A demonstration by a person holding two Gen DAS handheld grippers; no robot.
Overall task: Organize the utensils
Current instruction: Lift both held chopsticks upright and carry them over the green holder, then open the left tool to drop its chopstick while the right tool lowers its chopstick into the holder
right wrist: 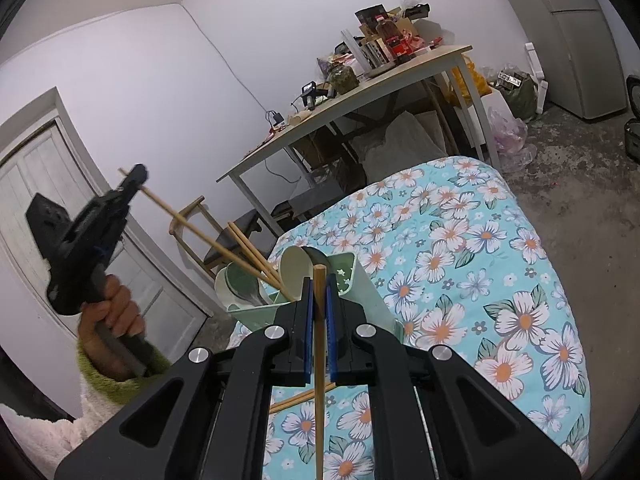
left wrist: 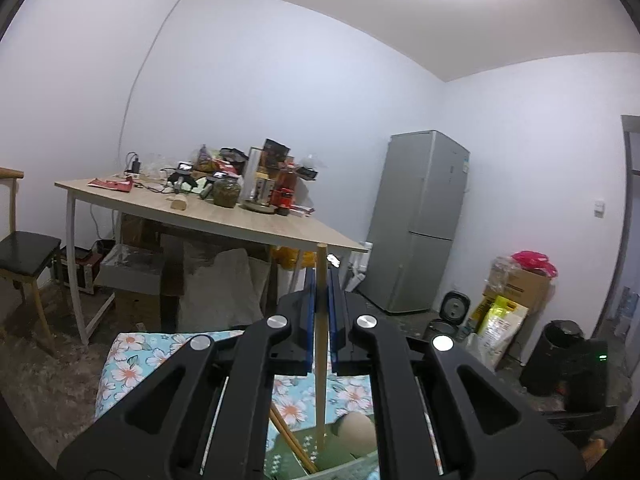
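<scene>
My left gripper (left wrist: 321, 276) is shut on a wooden chopstick (left wrist: 320, 380) that stands upright between its blue pads. In the right wrist view the left gripper (right wrist: 136, 174) is raised at the left, and its chopstick (right wrist: 192, 222) slants down into the light green utensil holder (right wrist: 346, 276). The holder stands on a floral cloth (right wrist: 460, 280) and holds spoons (right wrist: 294, 270) and more chopsticks (right wrist: 248, 246). My right gripper (right wrist: 319, 292) is shut on another chopstick (right wrist: 319, 380), just in front of the holder. A loose chopstick (right wrist: 300, 398) lies on the cloth below it.
A wooden table (left wrist: 224, 216) crowded with jars and bottles stands behind, with boxes and sacks under it. A chair (left wrist: 24, 248) is at the left, a grey fridge (left wrist: 420, 220) at the right. A hand in a green cuff (right wrist: 116, 312) holds the left gripper.
</scene>
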